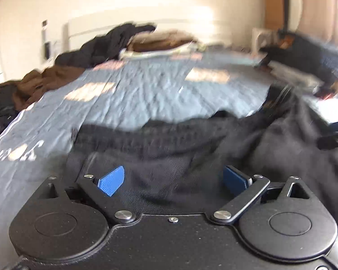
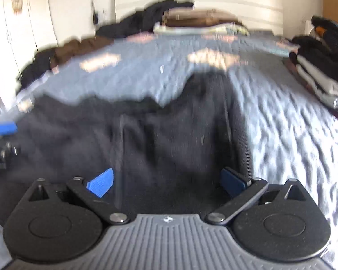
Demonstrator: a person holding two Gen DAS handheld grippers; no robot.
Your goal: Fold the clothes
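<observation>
A dark grey garment (image 1: 169, 148) lies spread on the blue-grey bedspread (image 1: 146, 90), close in front of both grippers. My left gripper (image 1: 173, 180) hovers over its near part with the blue pads (image 1: 112, 180) wide apart and only cloth showing beneath them, so it is open. In the right wrist view the same garment (image 2: 146, 135) stretches away toward a raised fold. My right gripper (image 2: 169, 182) is open above it, its blue pads (image 2: 101, 184) far apart. The left gripper's blue fingertip (image 2: 4, 128) shows at the left edge. Both views are blurred.
A heap of black and brown clothes (image 1: 78, 63) lines the bed's far left side up to the white headboard (image 2: 214, 2). A stack of folded clothes (image 2: 322, 85) sits at the bed's right edge. White wardrobe doors (image 2: 15, 22) stand at left.
</observation>
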